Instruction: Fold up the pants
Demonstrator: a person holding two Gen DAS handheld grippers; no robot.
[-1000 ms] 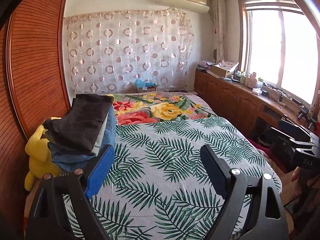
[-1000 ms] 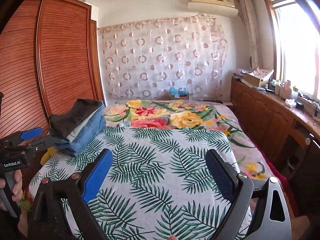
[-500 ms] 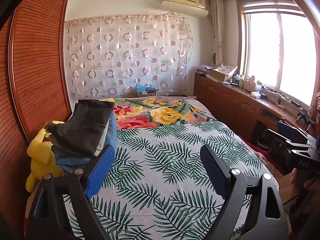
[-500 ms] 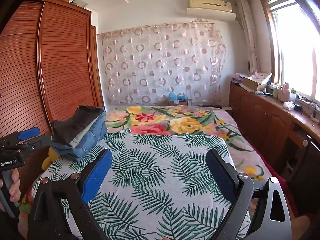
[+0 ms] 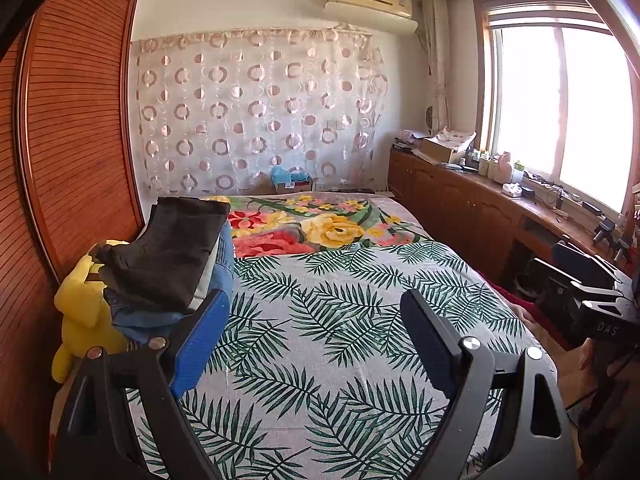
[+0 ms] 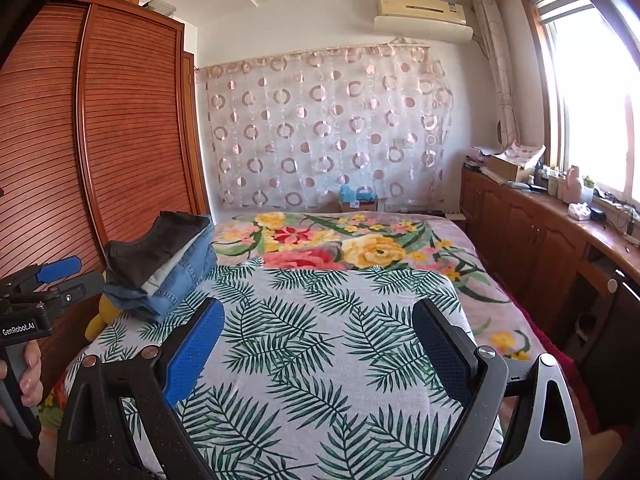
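1. The left gripper (image 5: 316, 336) hovers above the bed (image 5: 340, 320), its jaws spread wide with nothing between them; only the palm-leaf sheet (image 5: 360, 304) shows in the gap.
2. The right gripper (image 6: 318, 344) hangs over the same sheet (image 6: 320, 312), jaws likewise spread and holding nothing.
3. The pants lie in a folded stack (image 5: 168, 264) at the bed's left edge, next to the wooden wardrobe (image 5: 76, 140): a dark pair on top, blue denim below.
4. In the left wrist view the stack sits just beyond and left of the left blue pad (image 5: 198, 344), apart from it.
5. In the right wrist view the stack (image 6: 164, 264) lies well left of the jaws and further up the bed.
6. A yellow plush toy (image 5: 80, 312) rests under and beside the stack.
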